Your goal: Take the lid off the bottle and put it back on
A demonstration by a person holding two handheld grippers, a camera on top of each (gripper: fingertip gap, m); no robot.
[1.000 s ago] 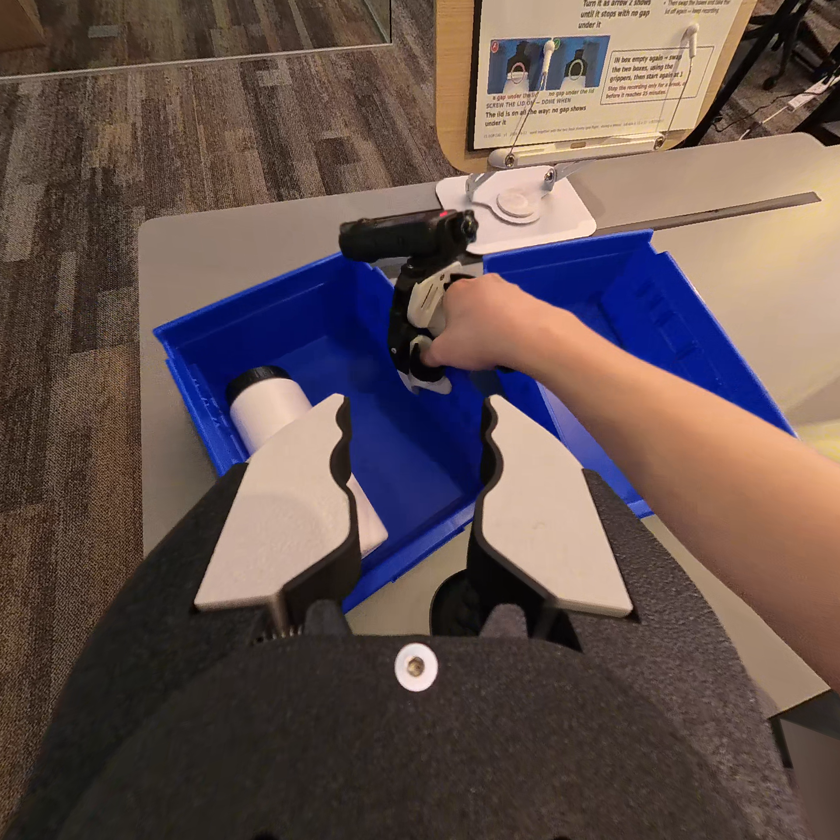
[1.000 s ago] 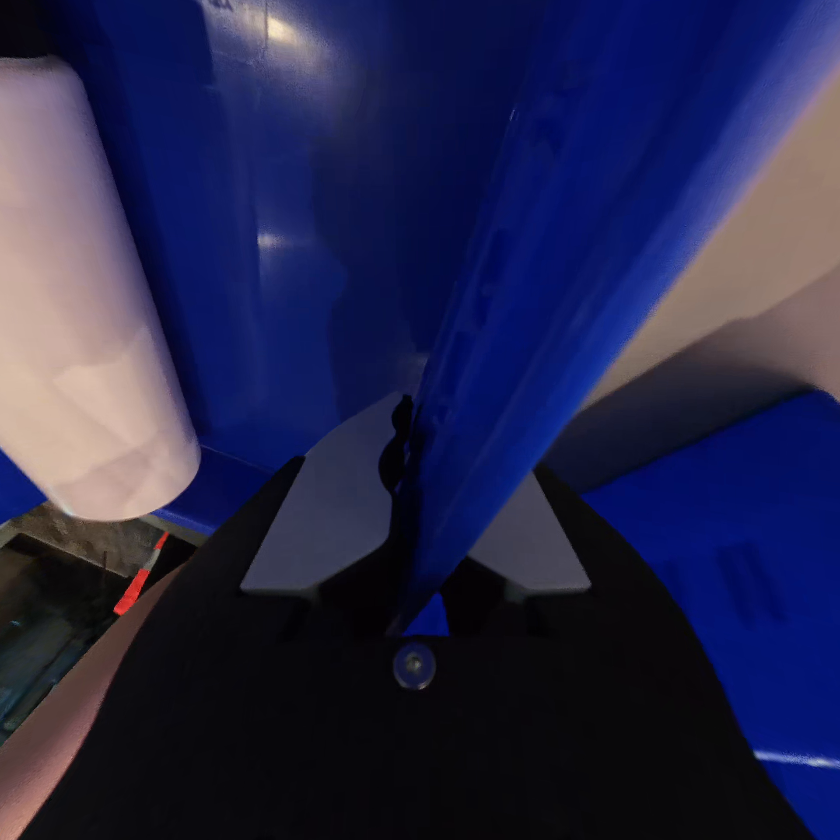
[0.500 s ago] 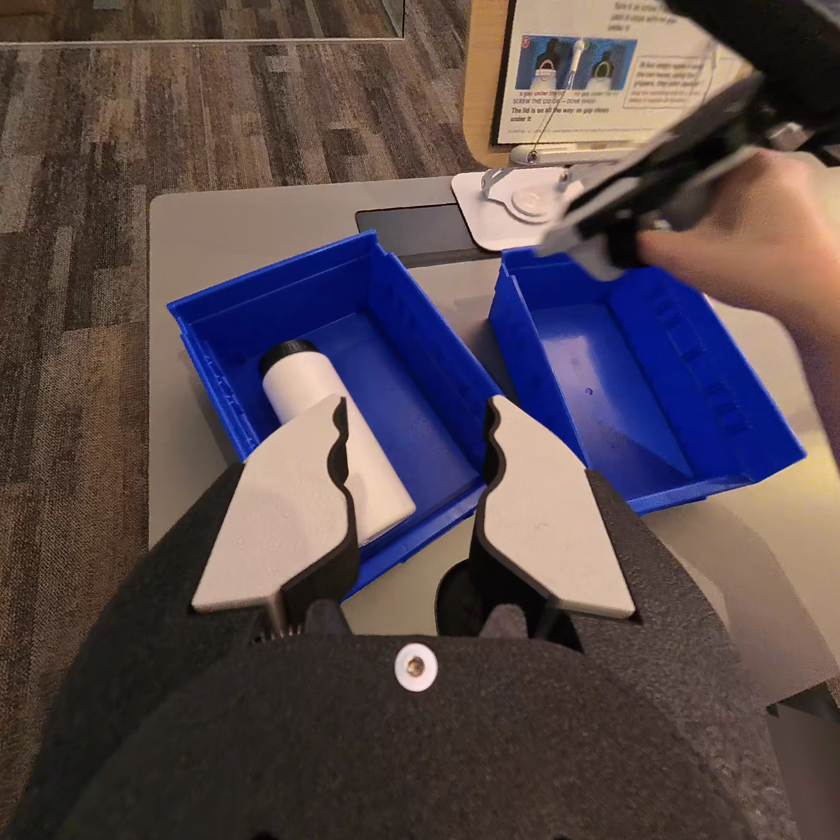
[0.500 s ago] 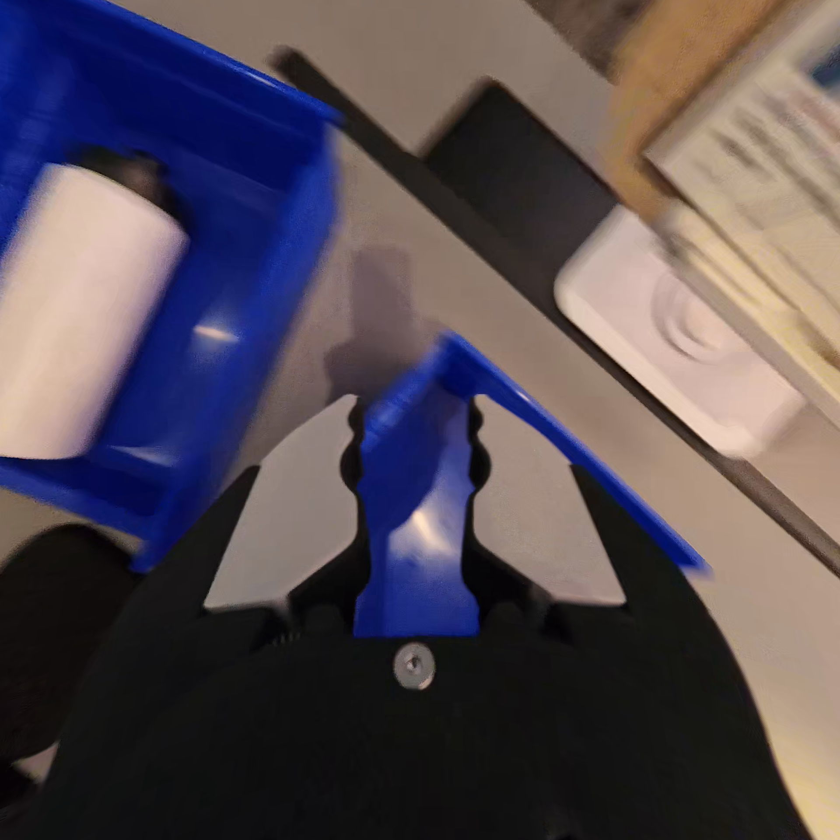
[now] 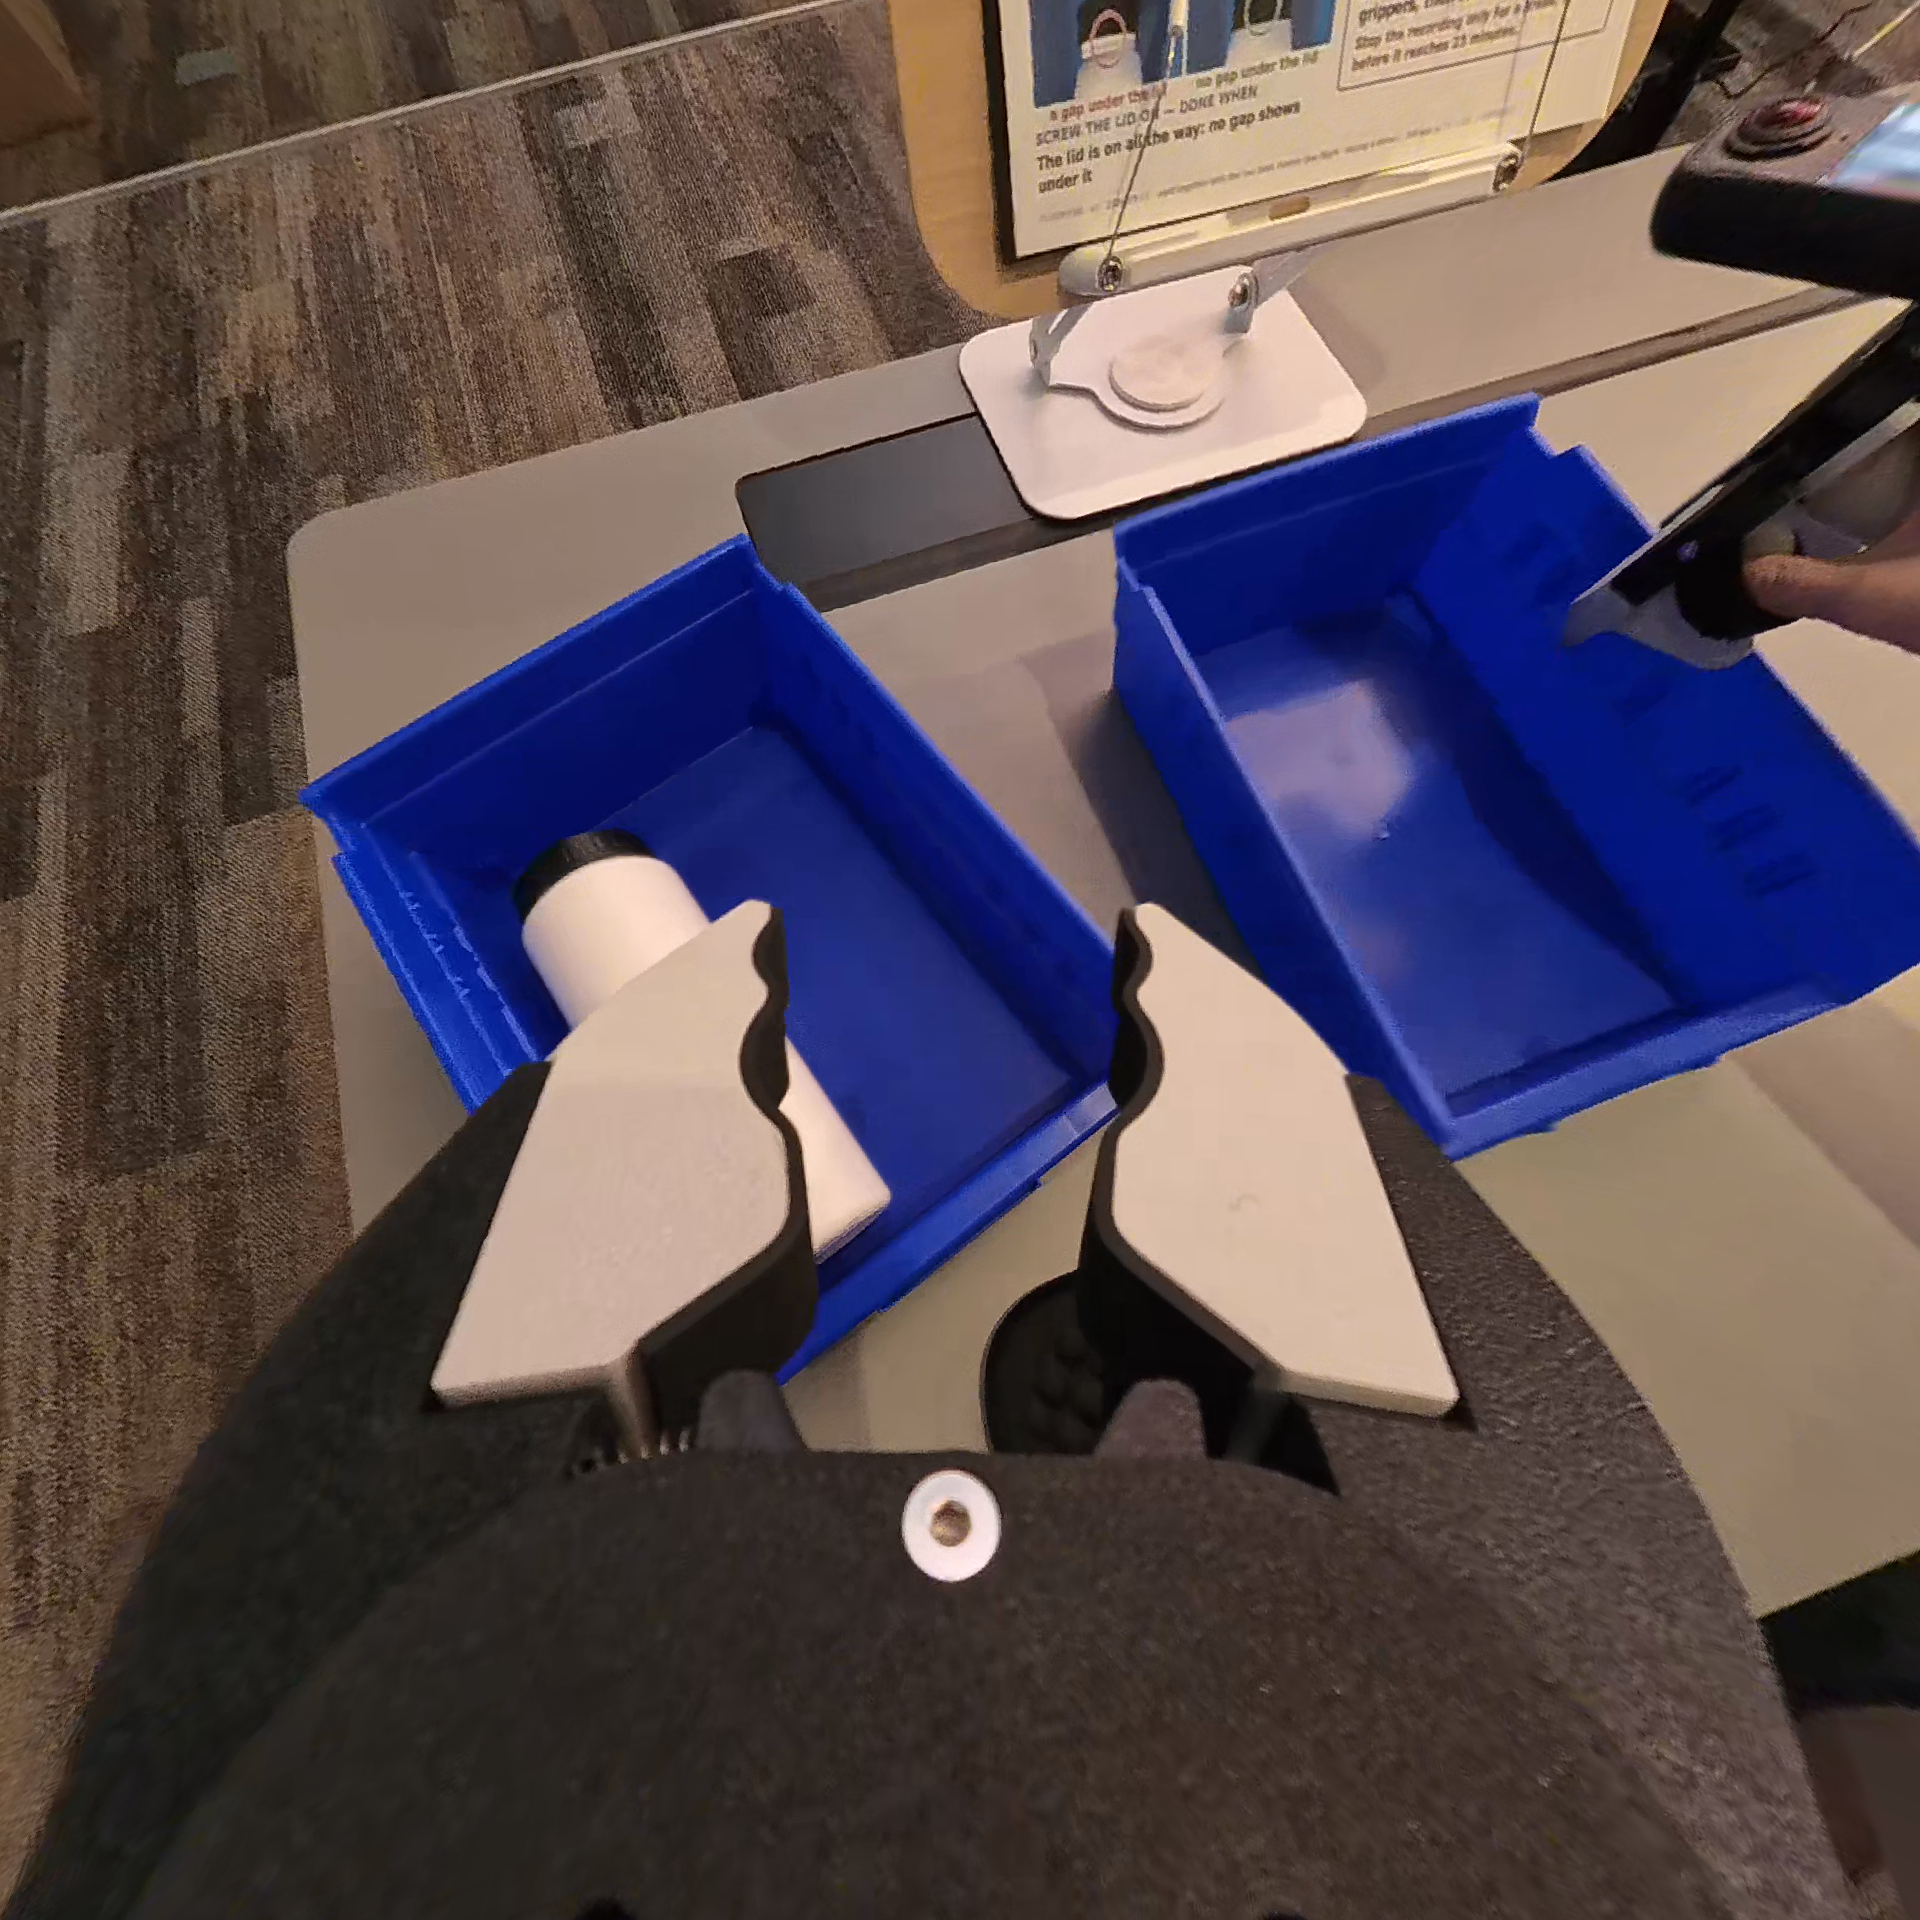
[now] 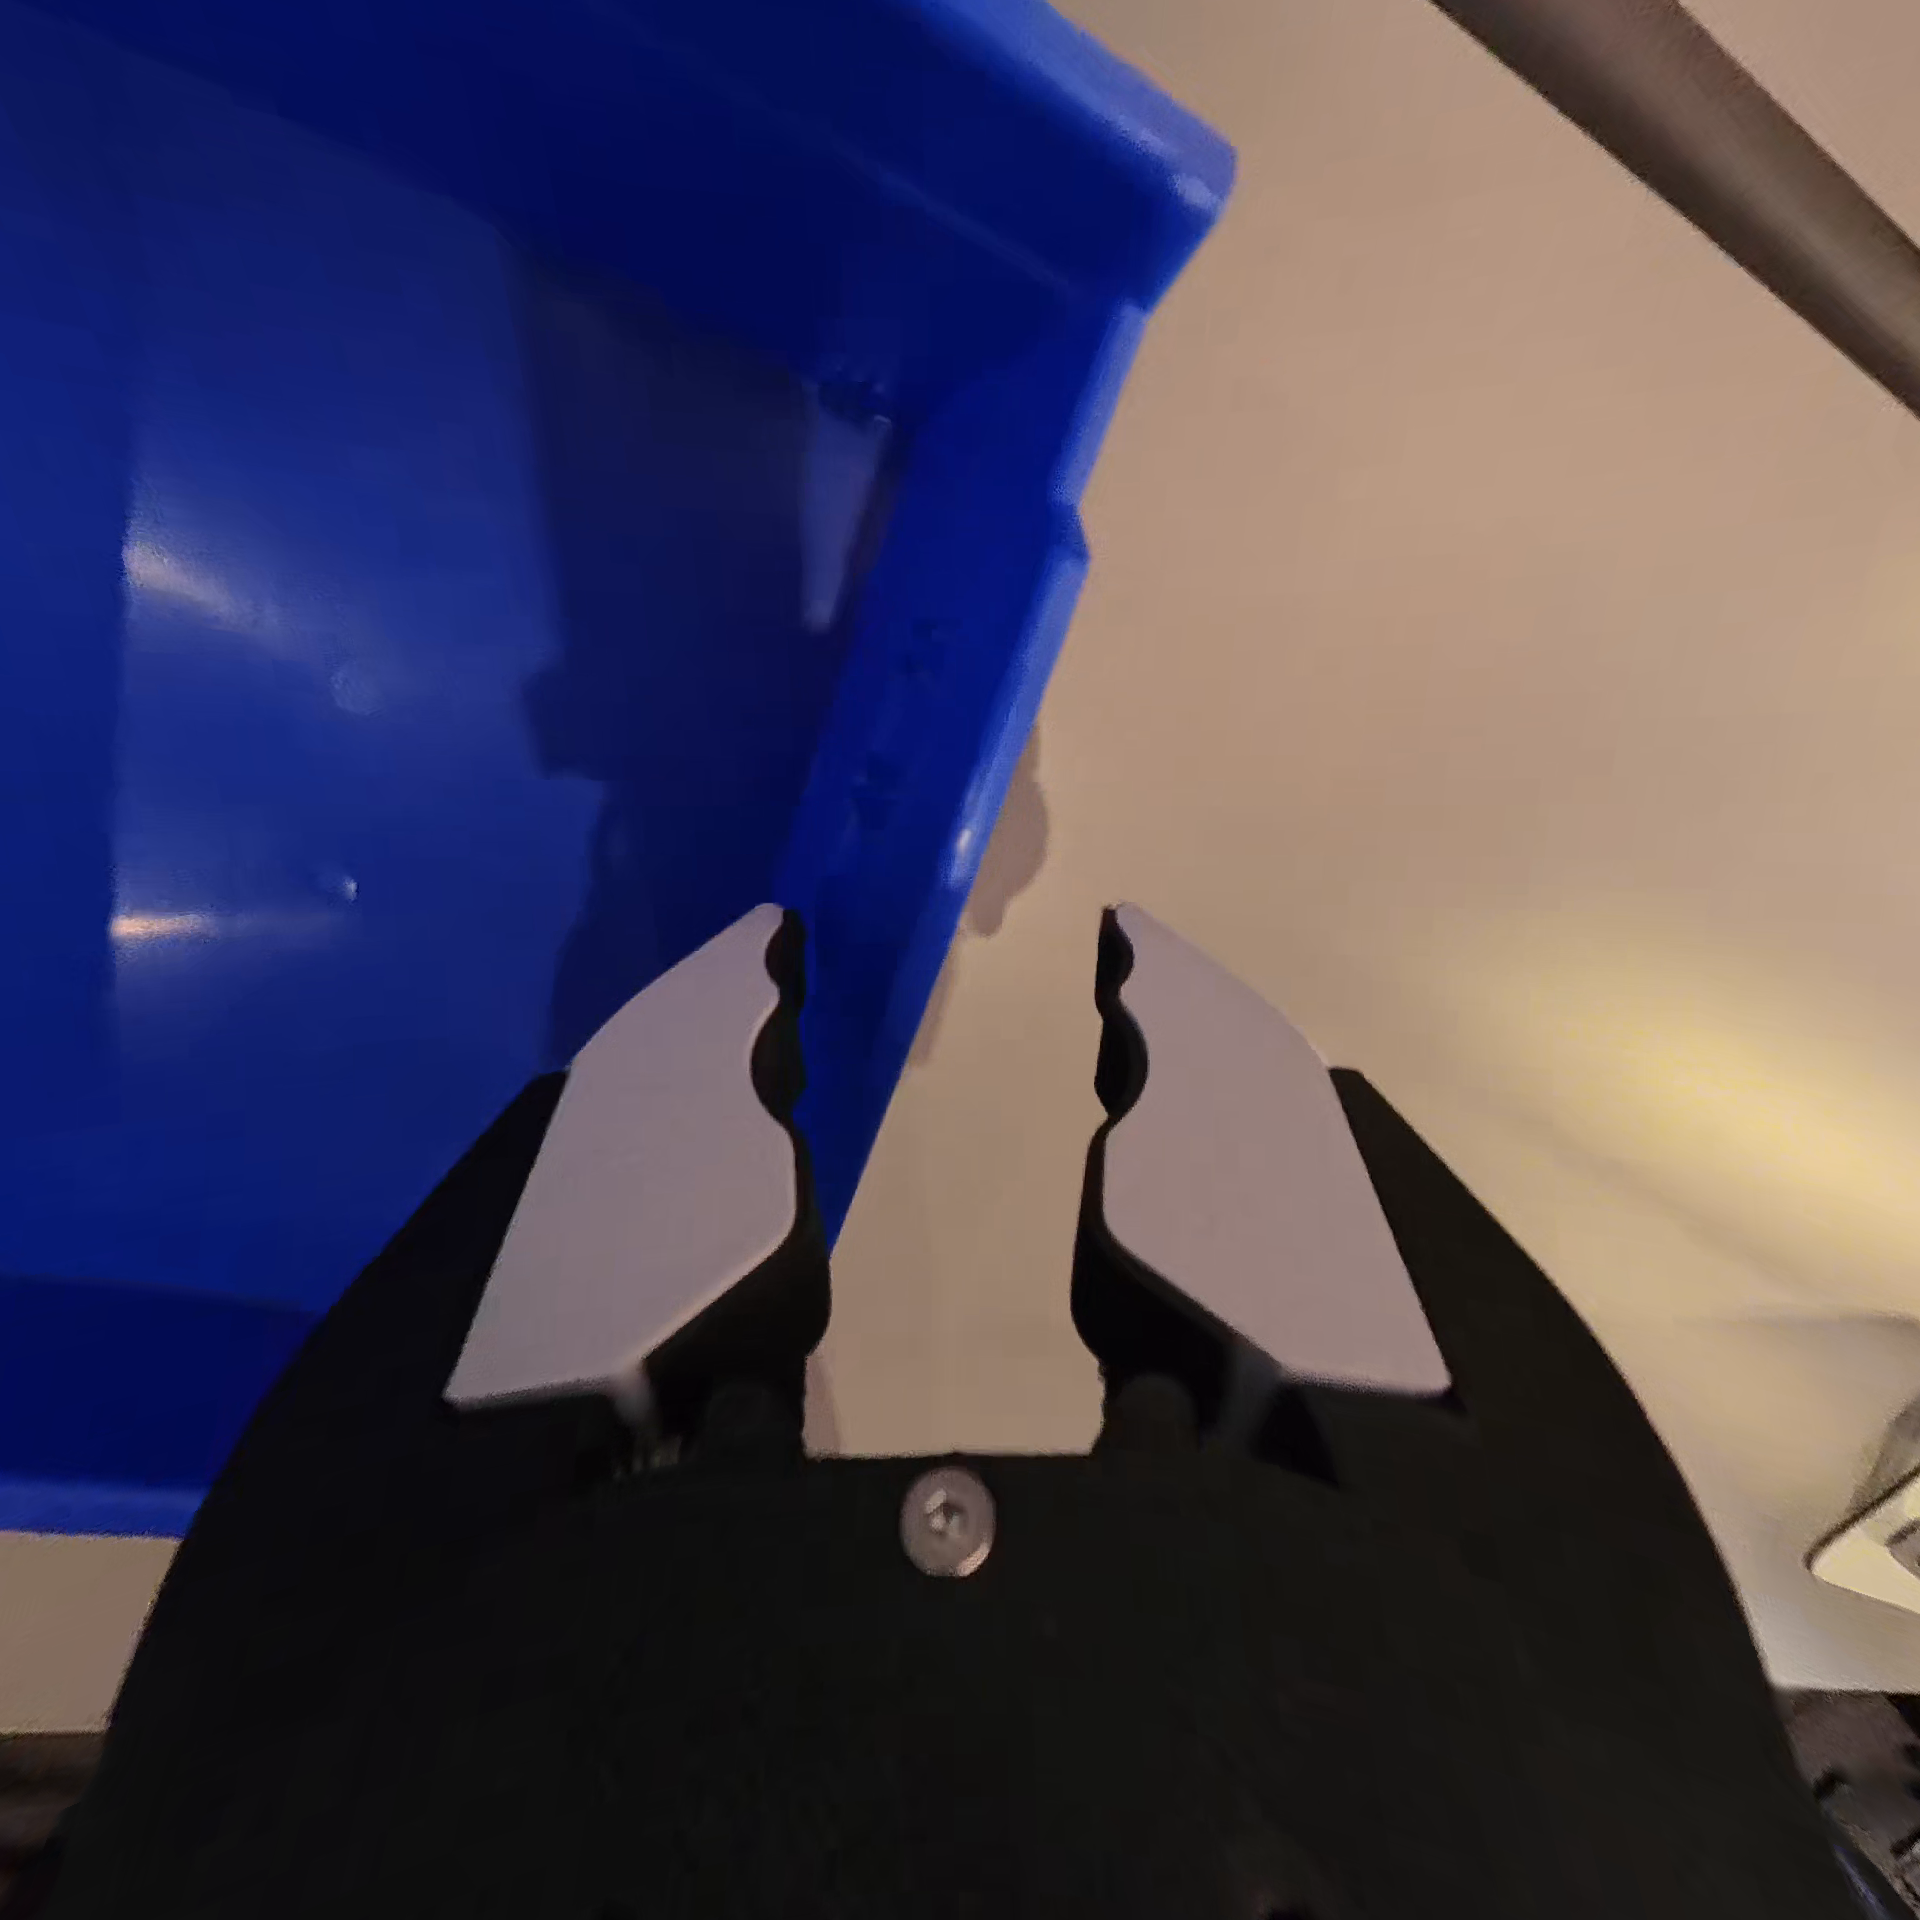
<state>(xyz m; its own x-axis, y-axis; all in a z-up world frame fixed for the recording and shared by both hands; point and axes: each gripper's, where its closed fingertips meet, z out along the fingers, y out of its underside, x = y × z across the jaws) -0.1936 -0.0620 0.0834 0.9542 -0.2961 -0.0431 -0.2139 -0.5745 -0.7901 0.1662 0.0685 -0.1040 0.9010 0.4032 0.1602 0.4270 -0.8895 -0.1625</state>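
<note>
Lying bottle under left tool

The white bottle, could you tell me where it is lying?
In the left wrist view, the bottle lies inside the left blue bin, along its left wall.

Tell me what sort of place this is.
Likely an indoor data-recording station in an office or lab: a grey table holding two blue bins and a stand-mounted instruction sheet, on striped carpet flooring.

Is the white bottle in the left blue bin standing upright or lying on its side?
Lying on its side. The white bottle rests lengthwise on the floor of the left blue bin, black lid pointing toward the far wall.
</note>
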